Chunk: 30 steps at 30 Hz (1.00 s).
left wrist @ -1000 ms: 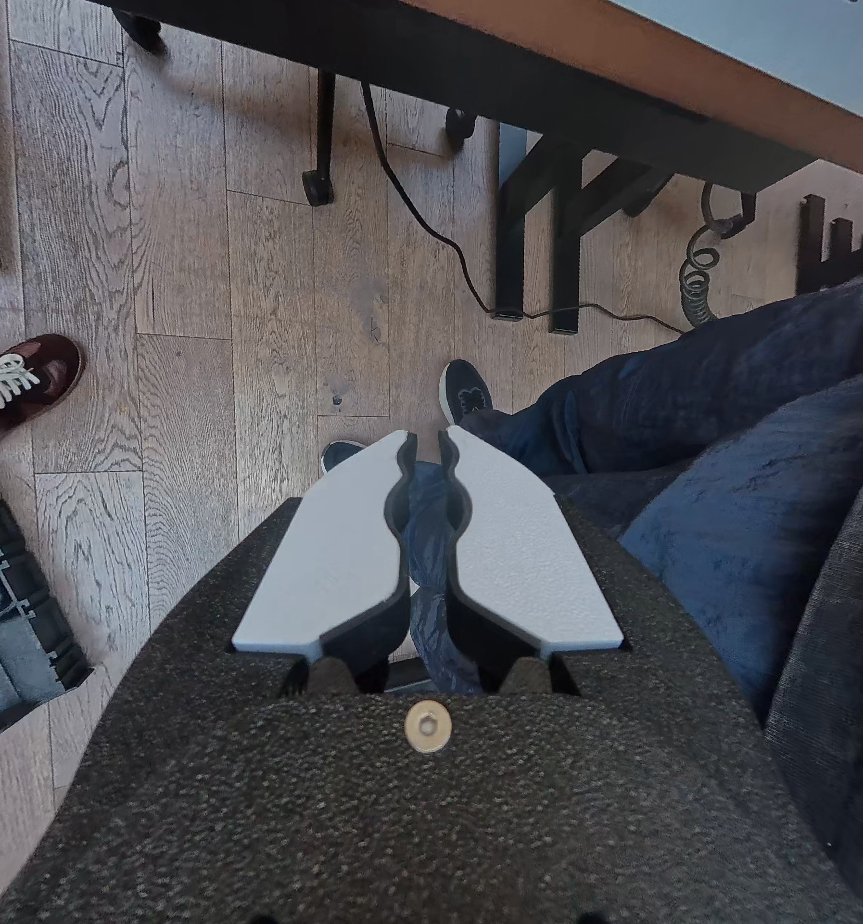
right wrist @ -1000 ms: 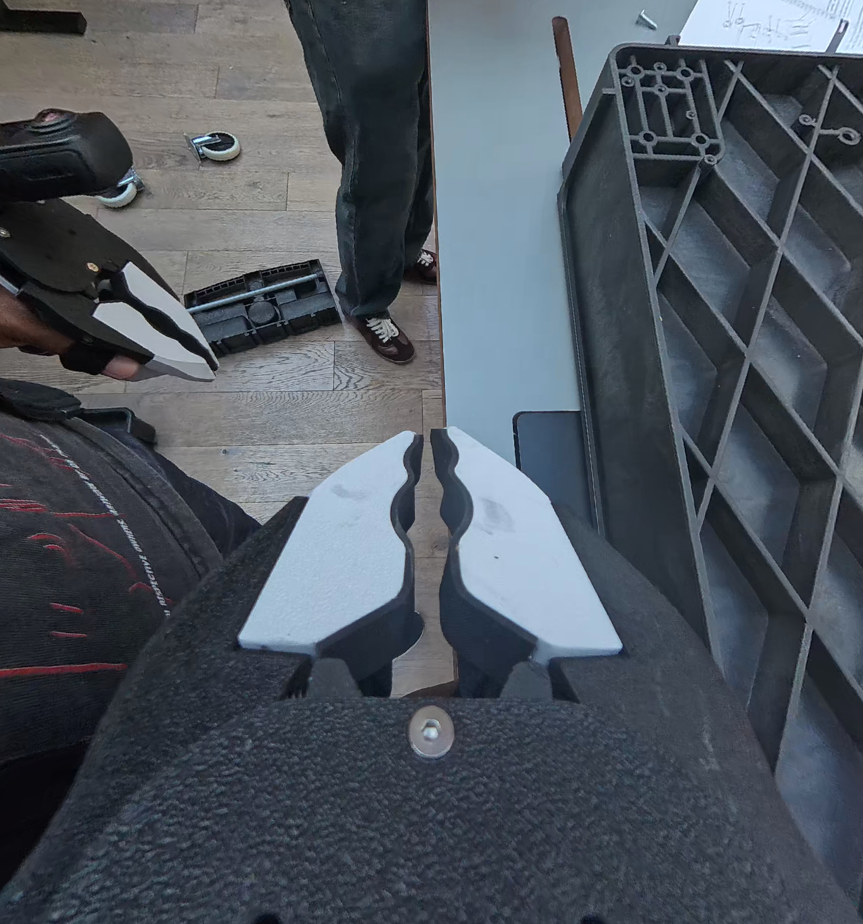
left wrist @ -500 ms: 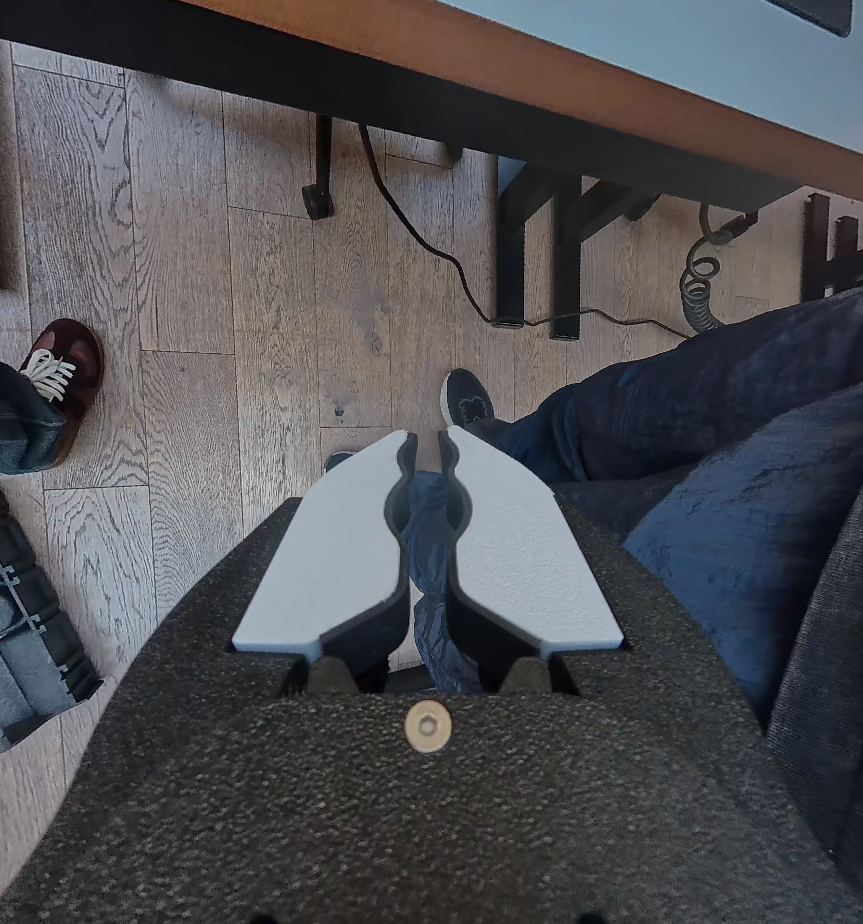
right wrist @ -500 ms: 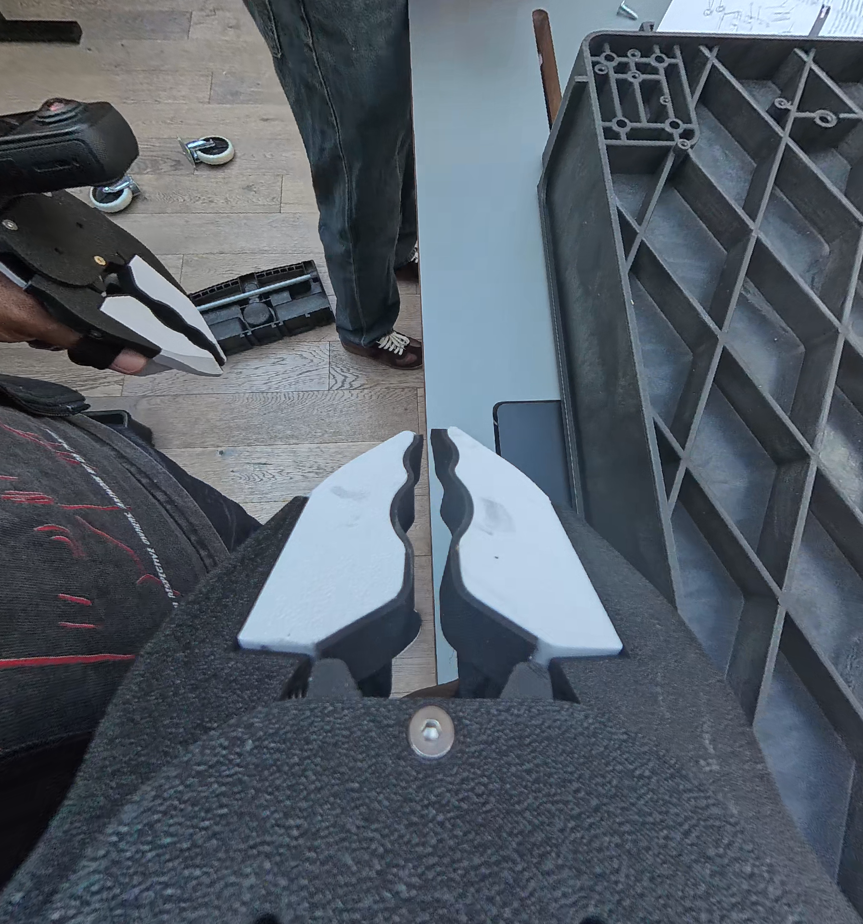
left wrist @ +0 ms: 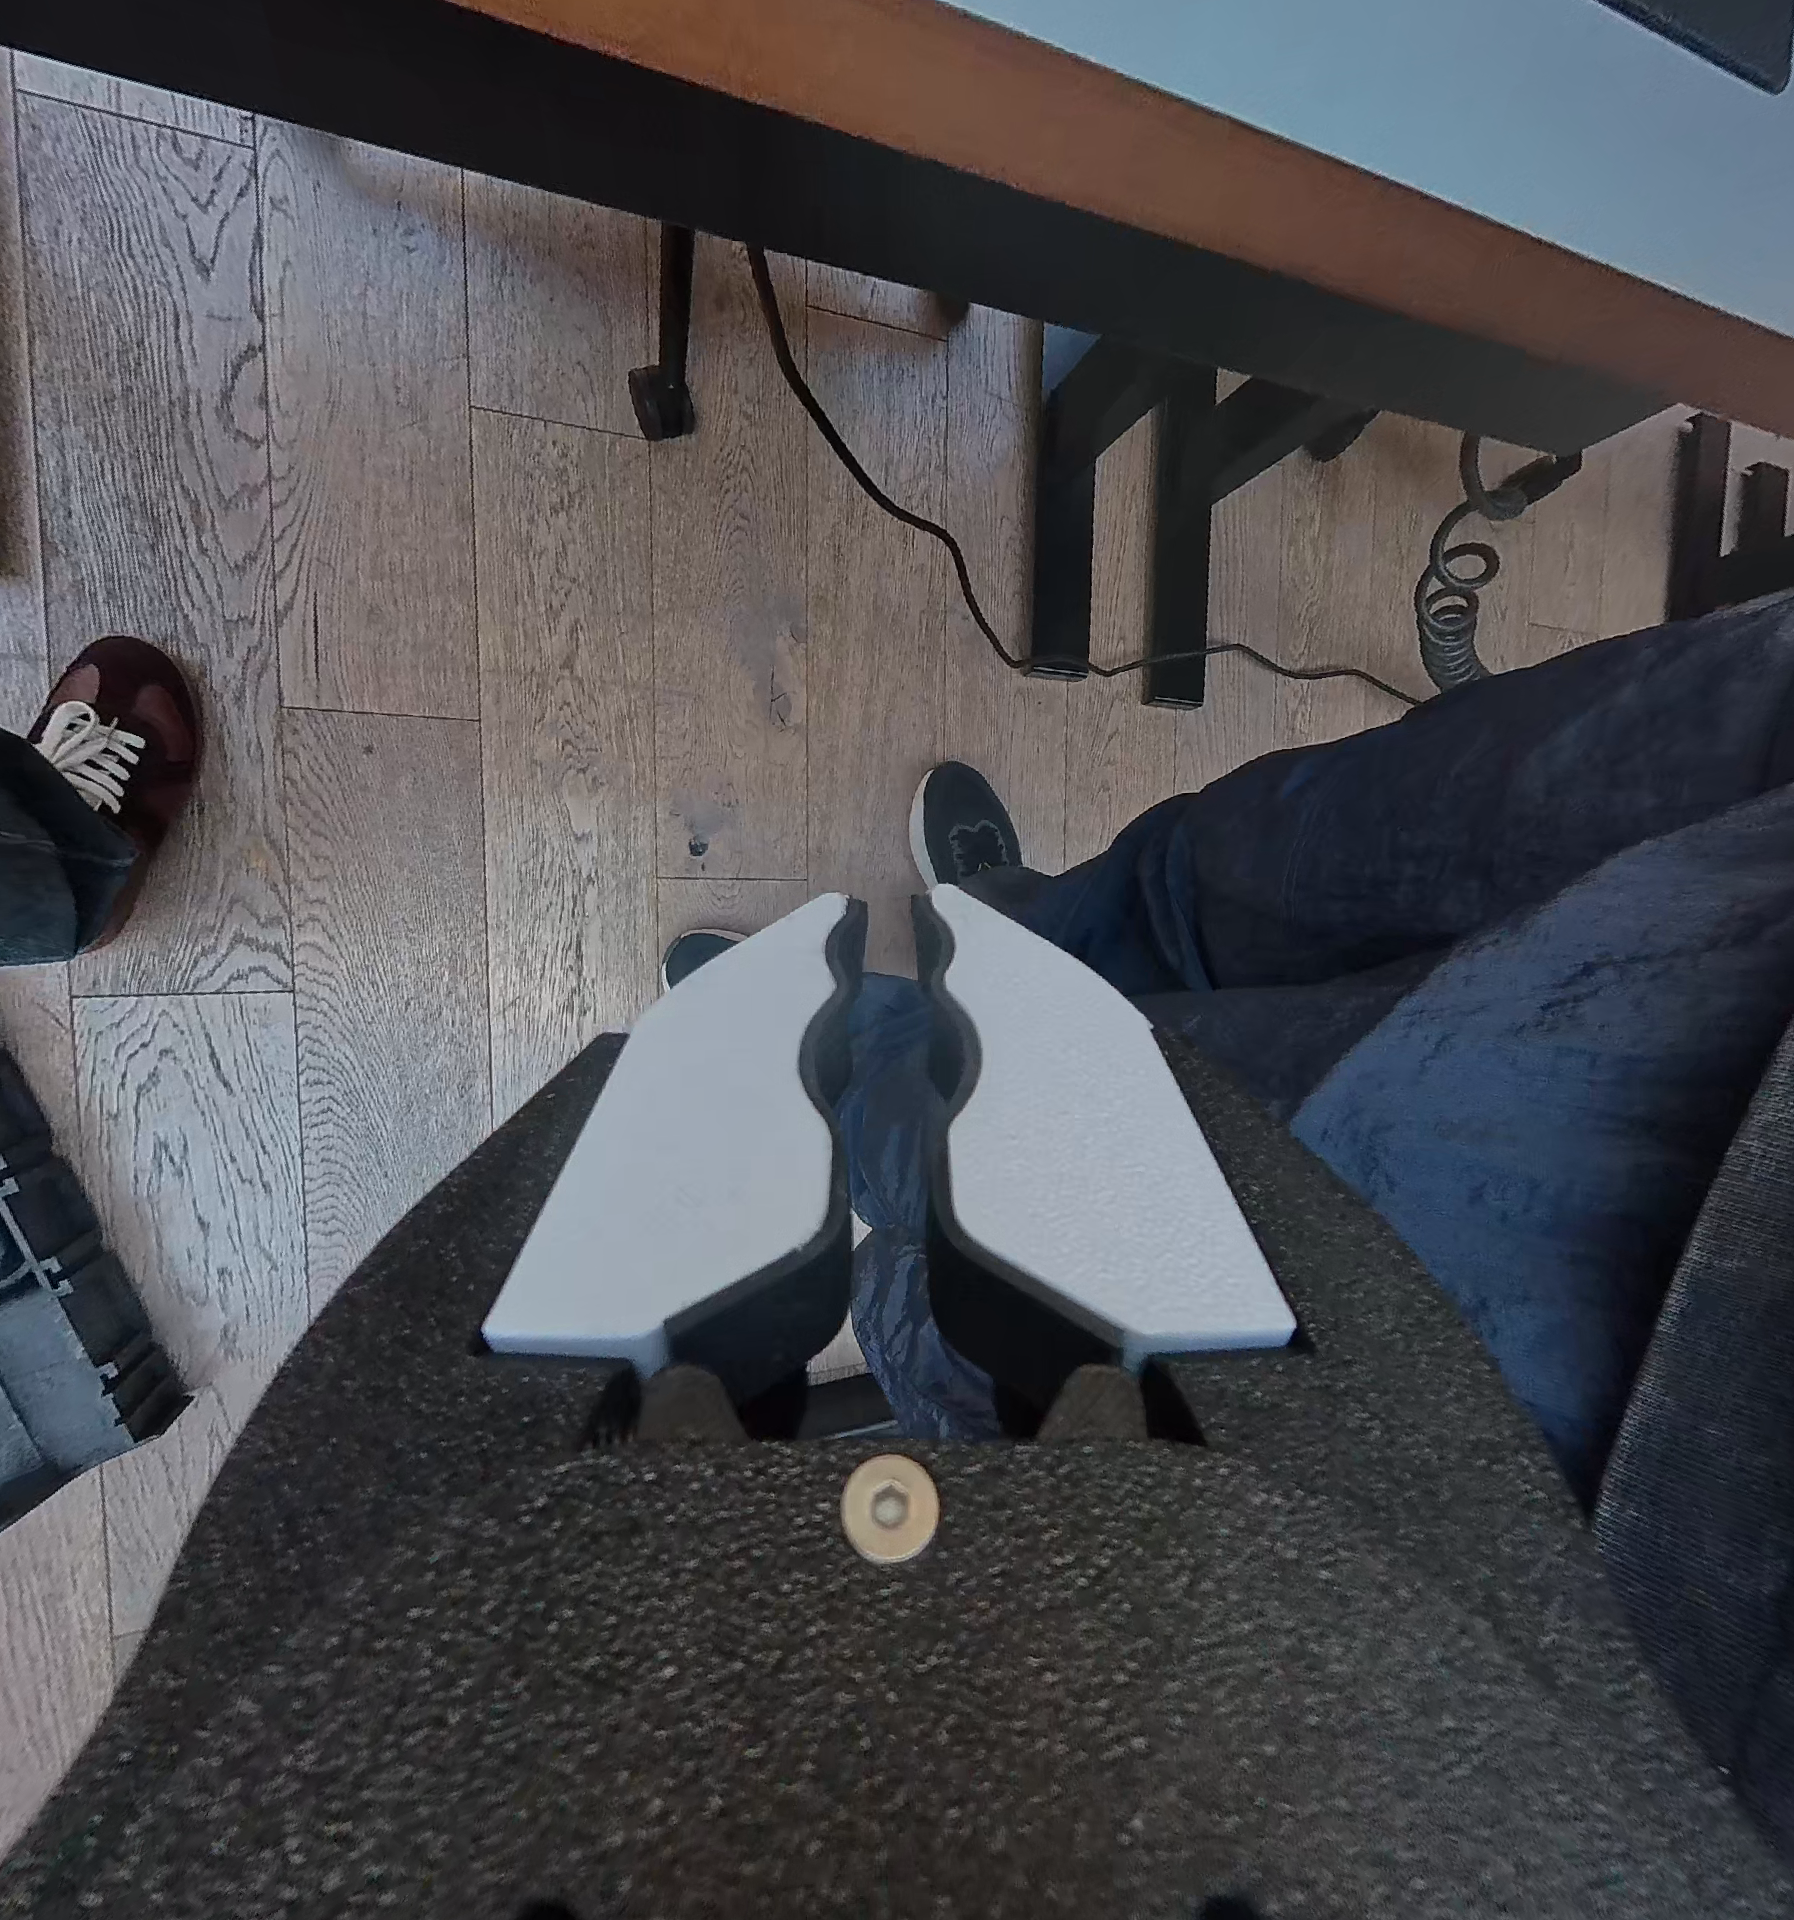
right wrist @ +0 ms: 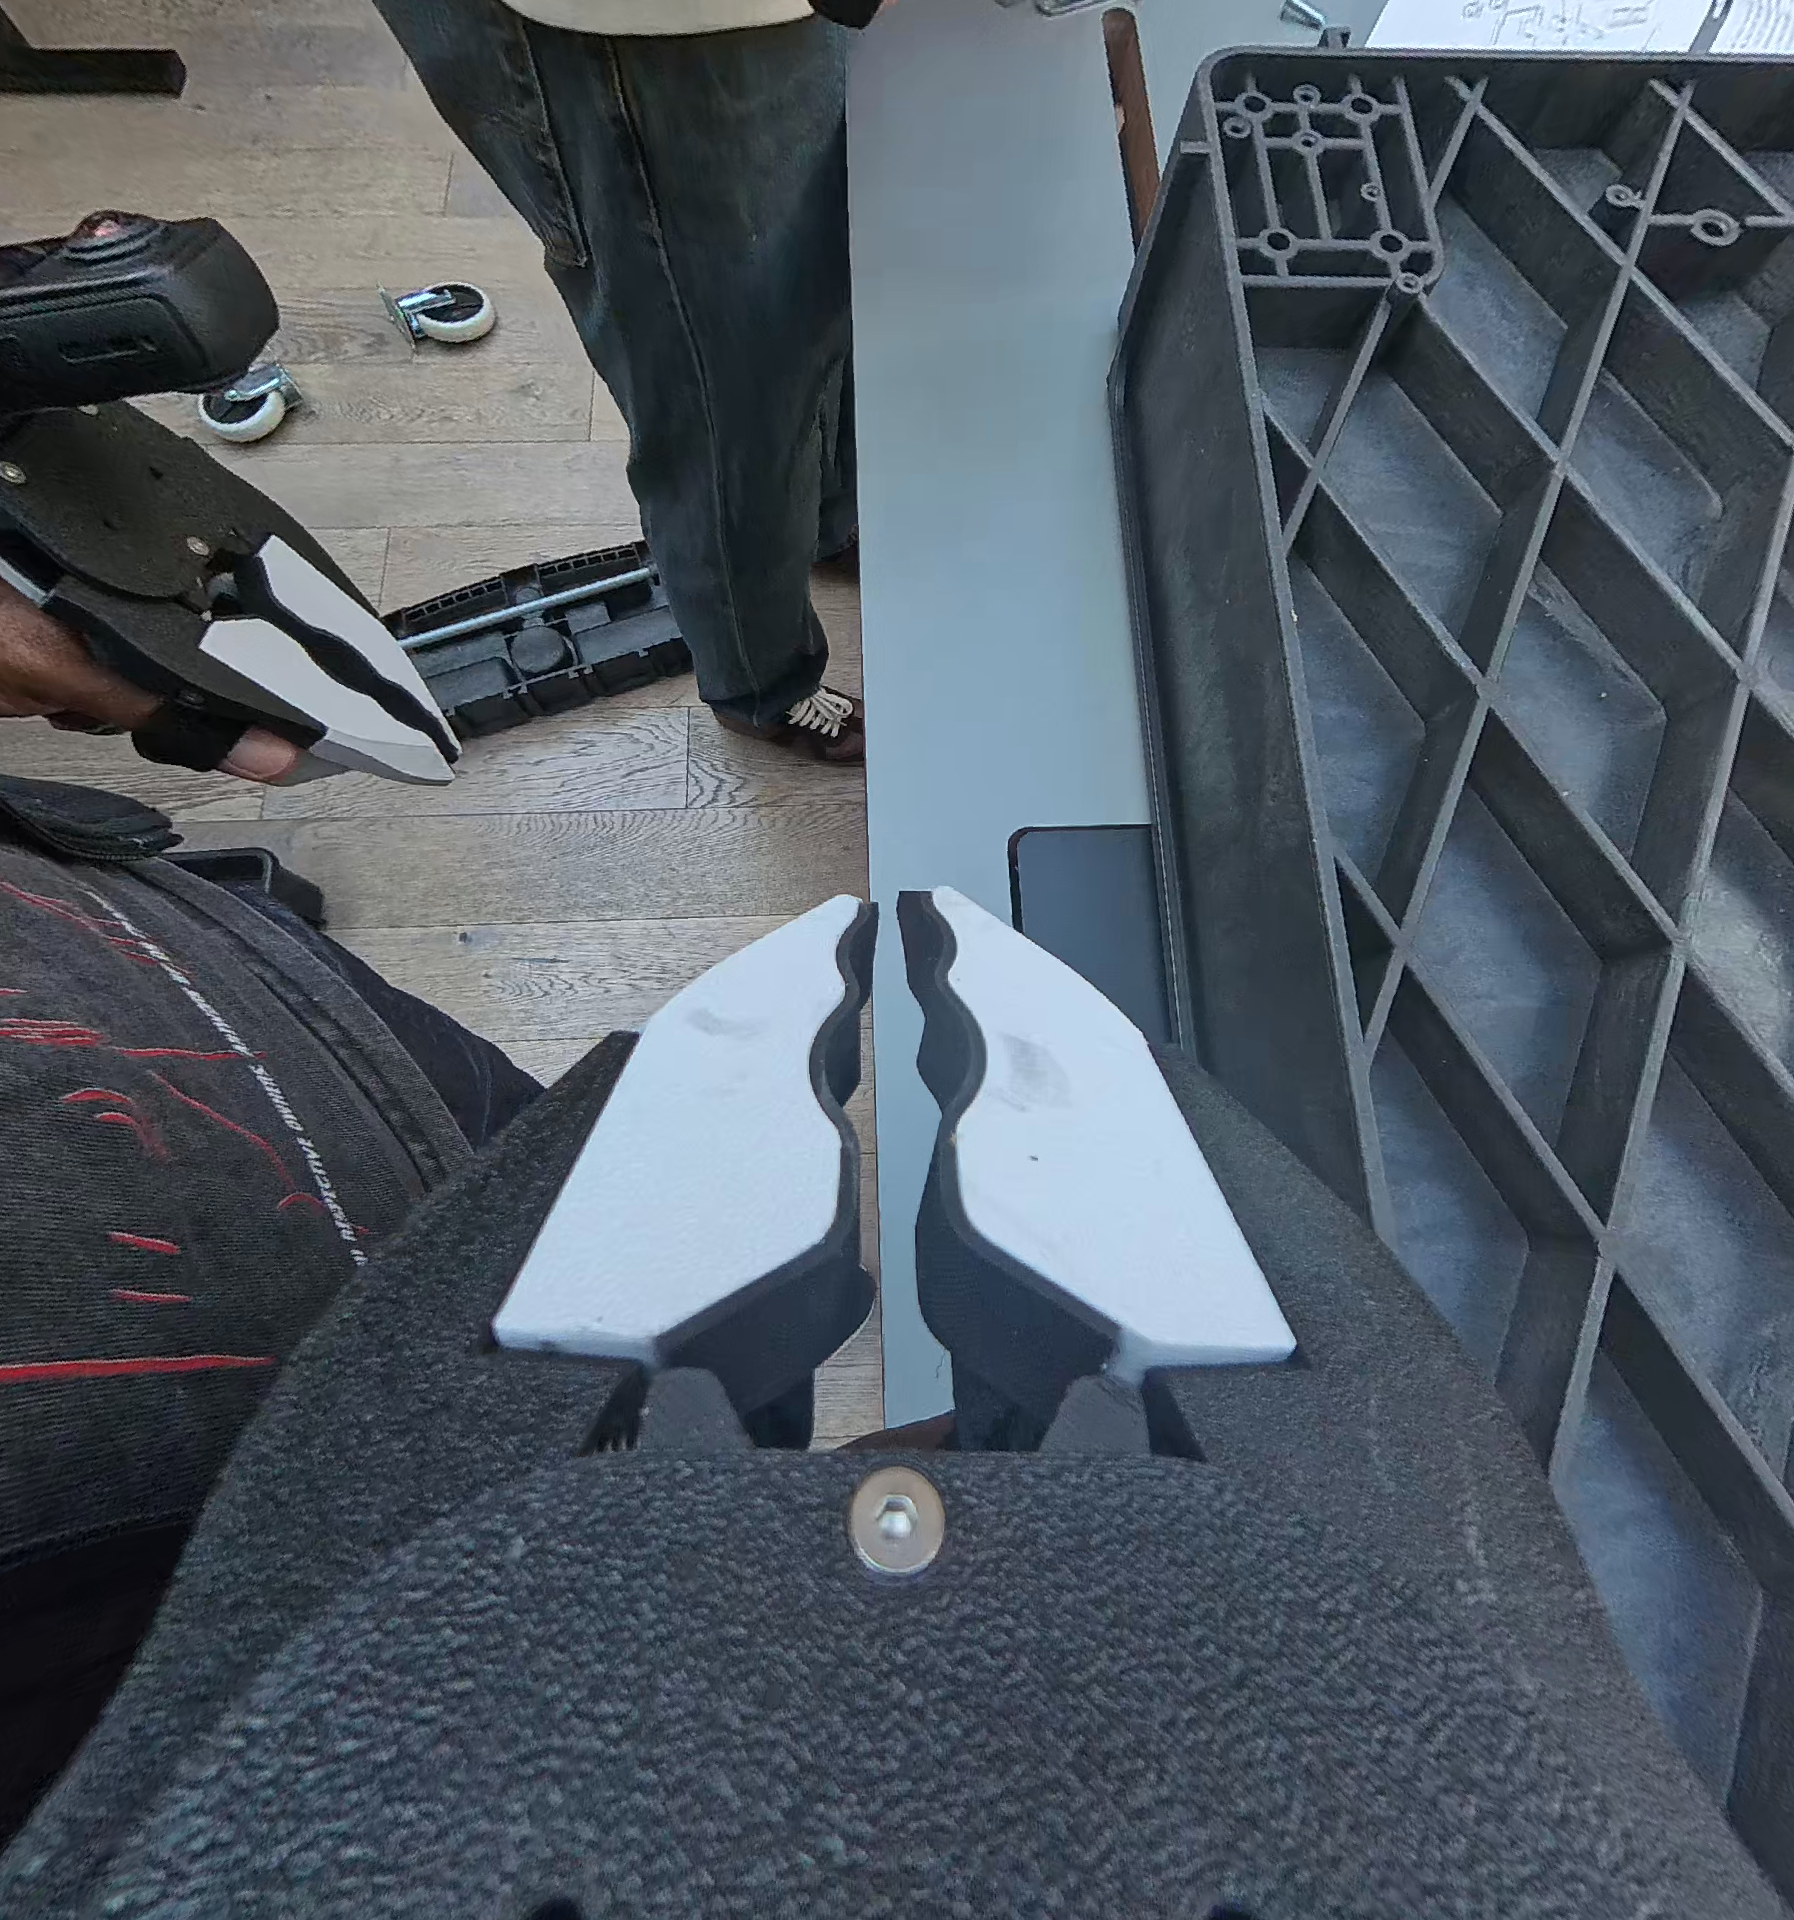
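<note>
- We see our left hand-held gripper (left wrist: 882, 909) with its jaws drawn almost together, only a thin wavy slit between them, and nothing clamped. The blue cloth showing through the slit is the trouser leg (left wrist: 1392, 831) below it, not something gripped.
- It hangs over the lap, pointing down at the wooden floor (left wrist: 560, 623). The edge of the tabletop (left wrist: 1288, 218) runs across at 12 to 2 o'clock, with a black cable (left wrist: 872, 468) trailing beneath it.
- Our right hand-held gripper (right wrist: 886, 902) is likewise nearly closed and empty, its tips lined up on the near edge of the grey tabletop.
- Just beside it, from 1 to 4 o'clock, a large black ribbed plastic panel (right wrist: 1495, 727) lies on the tabletop, ribs upward. We are near it but not touching it. A dark flat device (right wrist: 1080, 914) sits between the tips and the panel.
- On the floor, at 10 to 11 o'clock in the right wrist view, lie a smaller black plastic part (right wrist: 550, 655) and two loose castor wheels (right wrist: 446, 312), well apart from both grippers. A person's legs (right wrist: 706, 364) stand by the tabletop at 12 o'clock.
</note>
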Available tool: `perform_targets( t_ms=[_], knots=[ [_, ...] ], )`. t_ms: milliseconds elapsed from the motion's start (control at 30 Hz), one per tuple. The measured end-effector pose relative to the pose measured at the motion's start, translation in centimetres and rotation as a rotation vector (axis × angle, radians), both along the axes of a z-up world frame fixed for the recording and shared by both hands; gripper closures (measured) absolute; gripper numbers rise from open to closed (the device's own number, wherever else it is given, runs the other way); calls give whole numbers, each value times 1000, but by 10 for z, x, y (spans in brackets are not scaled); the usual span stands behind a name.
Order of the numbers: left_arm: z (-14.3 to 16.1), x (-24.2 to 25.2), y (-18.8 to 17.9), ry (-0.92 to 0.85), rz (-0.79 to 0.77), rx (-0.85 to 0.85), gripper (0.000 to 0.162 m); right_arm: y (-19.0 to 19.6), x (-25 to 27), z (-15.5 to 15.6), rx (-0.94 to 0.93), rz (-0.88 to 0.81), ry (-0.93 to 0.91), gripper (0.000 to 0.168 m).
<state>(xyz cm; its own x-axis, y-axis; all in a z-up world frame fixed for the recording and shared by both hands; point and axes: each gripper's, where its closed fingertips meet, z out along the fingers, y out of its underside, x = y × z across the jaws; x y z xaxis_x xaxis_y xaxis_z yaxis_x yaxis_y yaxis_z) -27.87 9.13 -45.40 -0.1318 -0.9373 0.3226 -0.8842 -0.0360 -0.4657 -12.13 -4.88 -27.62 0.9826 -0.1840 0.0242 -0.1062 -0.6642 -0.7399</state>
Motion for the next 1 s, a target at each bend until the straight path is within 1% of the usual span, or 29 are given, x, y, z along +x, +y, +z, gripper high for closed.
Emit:
perform_targets(
  t_ms=[1000],
  knots=[
    [-1,8,-21,22,-35,5,153,-25,10,-8,4,-31,27,162]
  ],
)
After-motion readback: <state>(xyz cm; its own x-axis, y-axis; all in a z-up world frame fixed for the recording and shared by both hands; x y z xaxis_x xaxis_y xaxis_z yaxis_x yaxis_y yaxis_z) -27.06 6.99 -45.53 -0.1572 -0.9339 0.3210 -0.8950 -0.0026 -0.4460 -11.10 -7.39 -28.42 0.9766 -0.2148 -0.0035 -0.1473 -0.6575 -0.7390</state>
